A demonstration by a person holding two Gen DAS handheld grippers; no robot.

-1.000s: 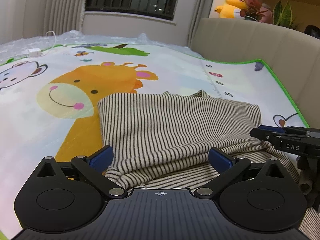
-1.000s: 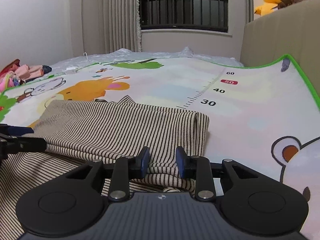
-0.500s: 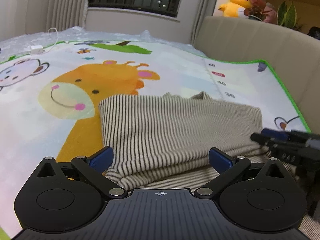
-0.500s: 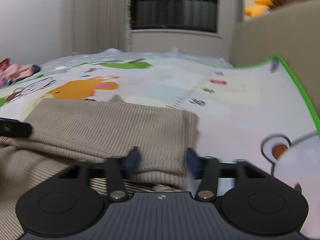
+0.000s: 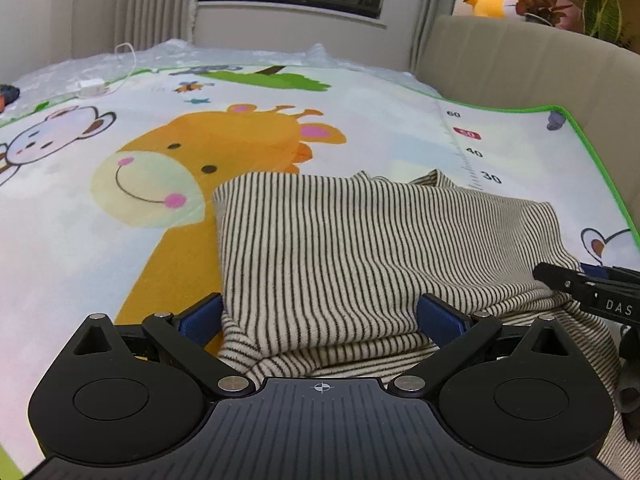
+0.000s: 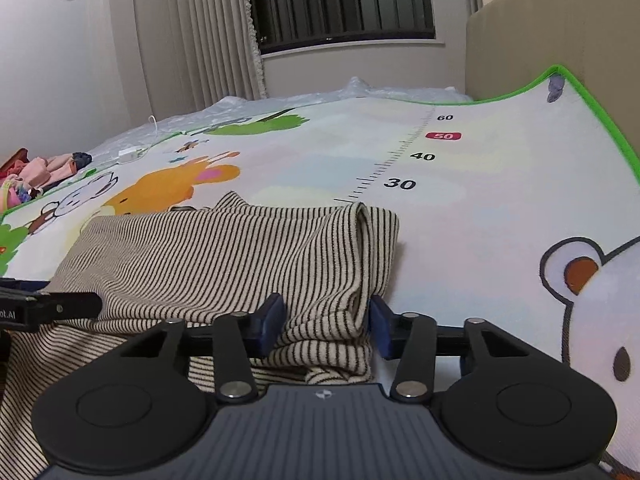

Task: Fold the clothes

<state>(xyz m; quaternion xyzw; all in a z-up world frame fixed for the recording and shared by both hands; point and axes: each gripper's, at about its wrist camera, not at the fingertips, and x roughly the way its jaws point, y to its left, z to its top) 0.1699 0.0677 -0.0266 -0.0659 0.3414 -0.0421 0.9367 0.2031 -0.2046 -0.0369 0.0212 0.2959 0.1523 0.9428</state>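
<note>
Clearly both grippers gape over the striped garment; "DAS" marks the right gripper.

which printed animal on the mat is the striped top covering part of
The orange giraffe: the striped top lies over its neck. The monkey at the mat's left edge and the bear on the right are both clear of the fabric.

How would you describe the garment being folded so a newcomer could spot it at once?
Start from the big cartoon play mat with its orange giraffe and printed height ruler. At the mat's near edge, between both grippers, lies the striped top. It is the only cloth on the mat: cream with thin dark stripes, folded over on itself.
</note>
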